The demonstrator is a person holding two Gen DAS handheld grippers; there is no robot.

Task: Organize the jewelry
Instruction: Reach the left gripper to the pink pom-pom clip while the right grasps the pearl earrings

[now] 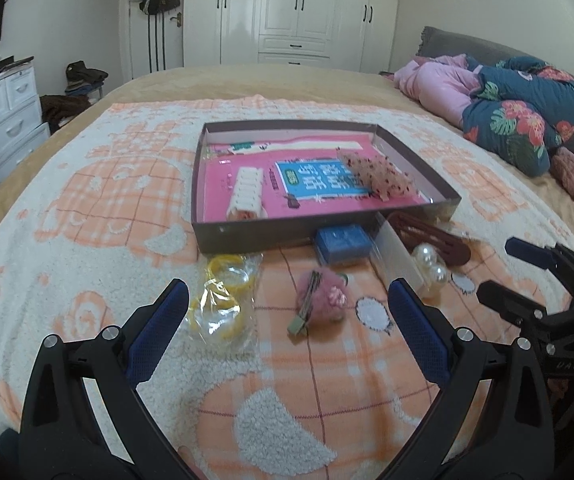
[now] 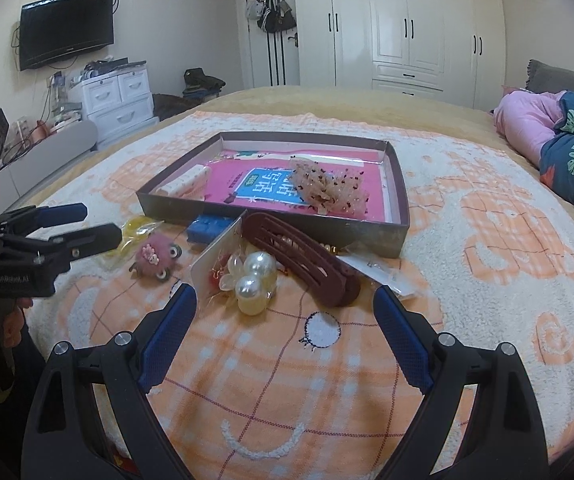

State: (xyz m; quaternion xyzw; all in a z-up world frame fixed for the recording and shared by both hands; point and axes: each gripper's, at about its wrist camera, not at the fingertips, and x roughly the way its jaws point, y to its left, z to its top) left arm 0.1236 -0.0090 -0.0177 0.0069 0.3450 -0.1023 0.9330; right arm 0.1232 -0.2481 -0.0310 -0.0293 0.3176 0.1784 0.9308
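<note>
Both grippers — left gripper, right gripper — are held open, empty; the pearl hair clip is likely targeted next — a descent, then closure, is called for.

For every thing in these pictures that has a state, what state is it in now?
left gripper: open, holding nothing.
right gripper: open, holding nothing.
box: lidless, lying flat on the blanket.
peach scrunchie: inside the box.
white bracelet: inside the box.
brown hair claw: outside the box, lying on the blanket.
wardrobe doors: shut.
television: off.
</note>
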